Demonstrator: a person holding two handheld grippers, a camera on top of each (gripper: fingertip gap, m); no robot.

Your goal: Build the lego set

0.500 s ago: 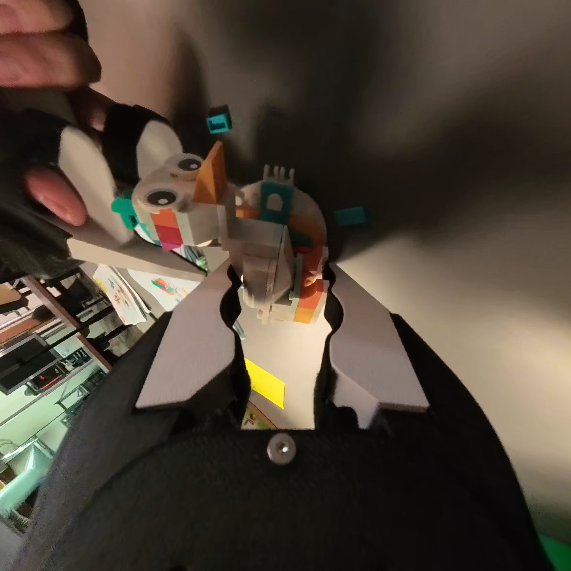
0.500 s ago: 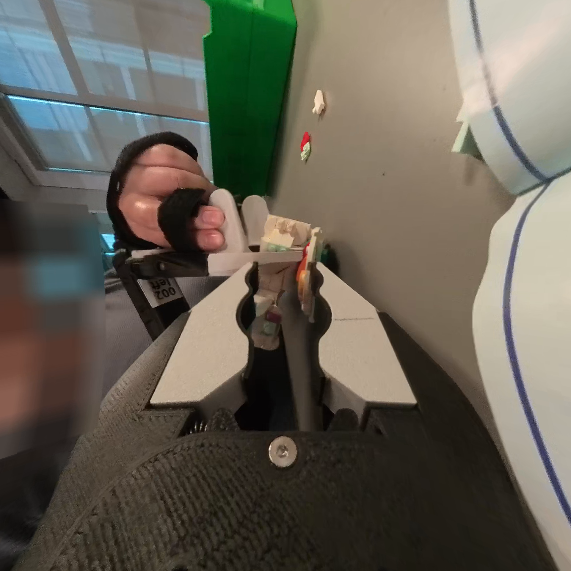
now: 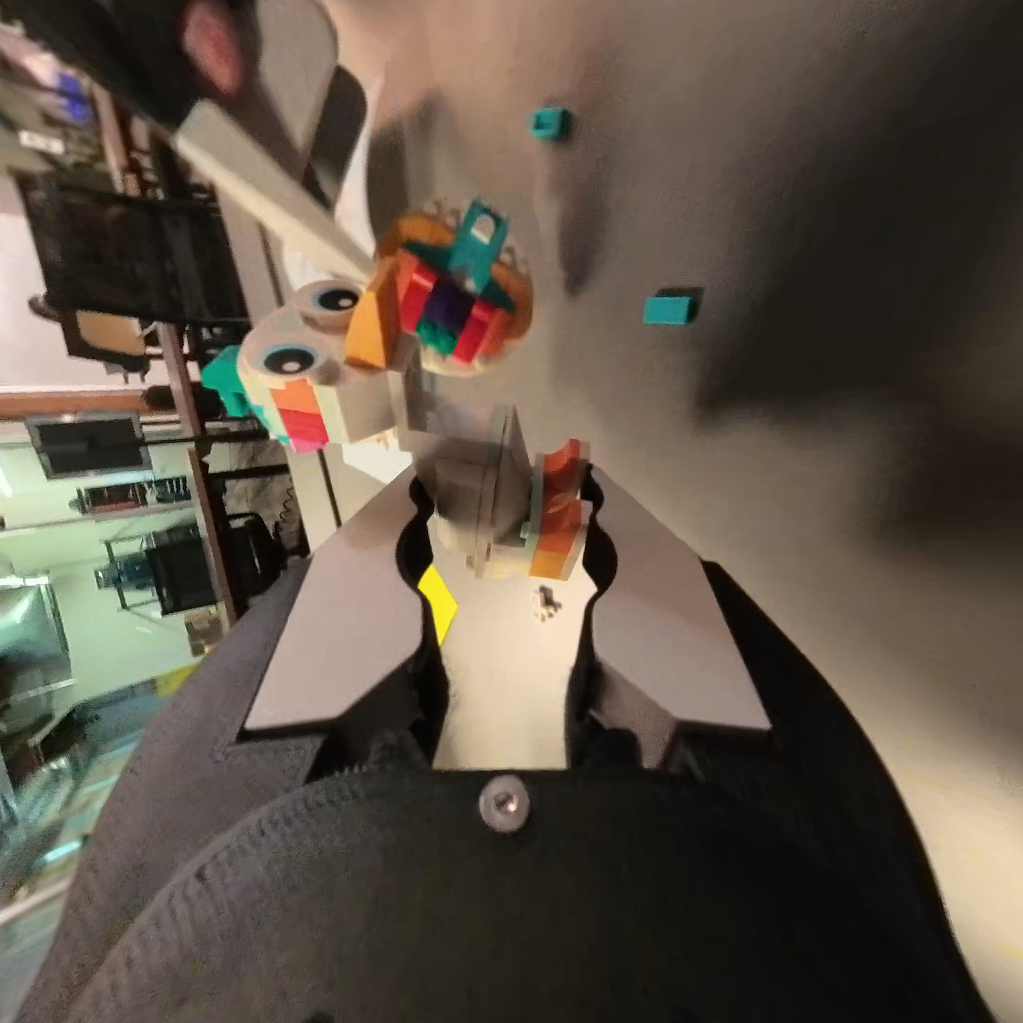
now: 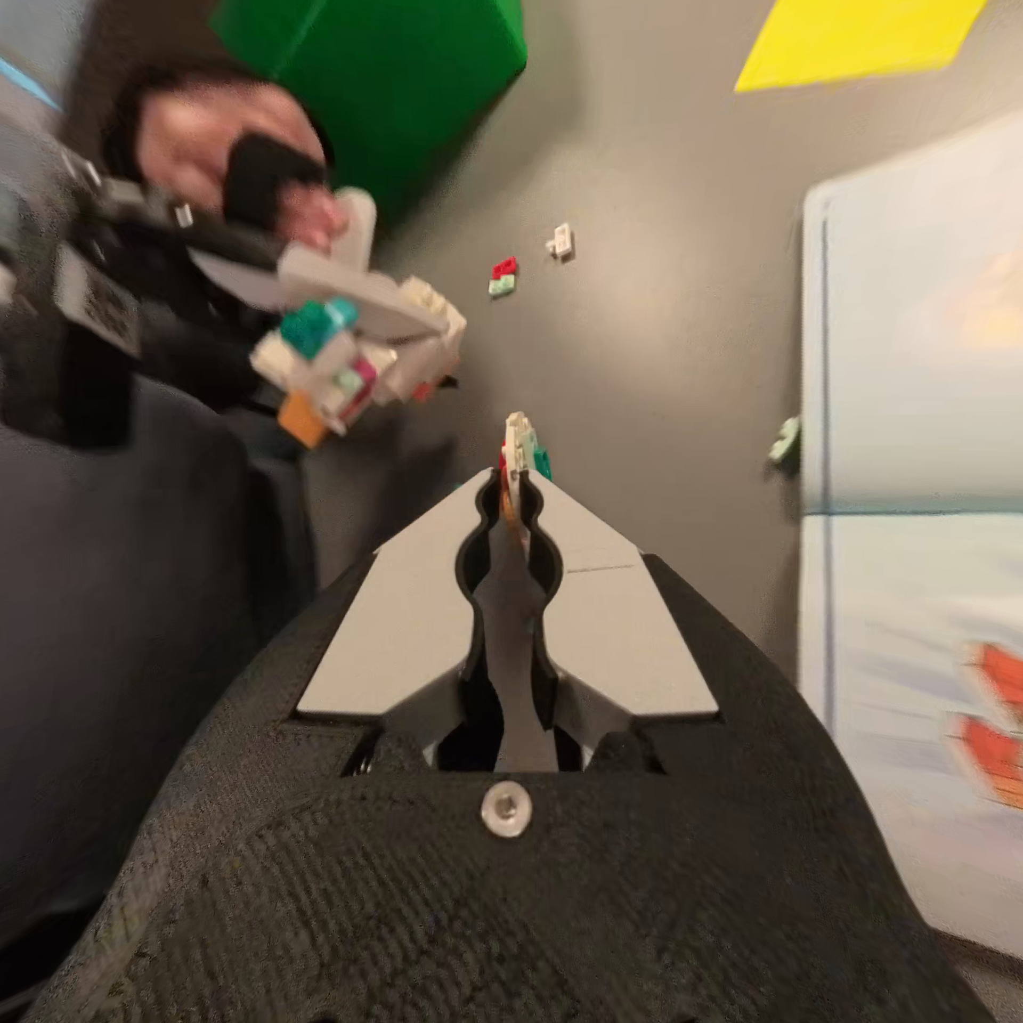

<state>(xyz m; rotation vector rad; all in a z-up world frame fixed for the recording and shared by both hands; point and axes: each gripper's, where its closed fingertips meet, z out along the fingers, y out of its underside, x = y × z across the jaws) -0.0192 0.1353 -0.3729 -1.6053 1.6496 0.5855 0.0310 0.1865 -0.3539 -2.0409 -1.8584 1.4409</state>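
Two grippers now apart over the grey worktop [image 4: 636,343], each grasping part of the lego bird.

Largest first: a pale booklet [image 4: 908,498] fills the worktop right of the right gripper [image 4: 512,476], a green box [image 4: 387,94] beyond; the middle lies open. The left gripper [image 3: 501,498] clamps the white-and-orange lego bird body with eyes [image 3: 498,498]. Half a second ago the pieces met; now the right gripper, nearly closed, pinches the round white lego disc with coloured bricks [image 4: 517,443] edge-on, clear of the body. Two small teal bricks [image 3: 667,309] lie beyond.

Grey tabletop [image 3: 830,498], dark shelving [image 3: 138,260] behind
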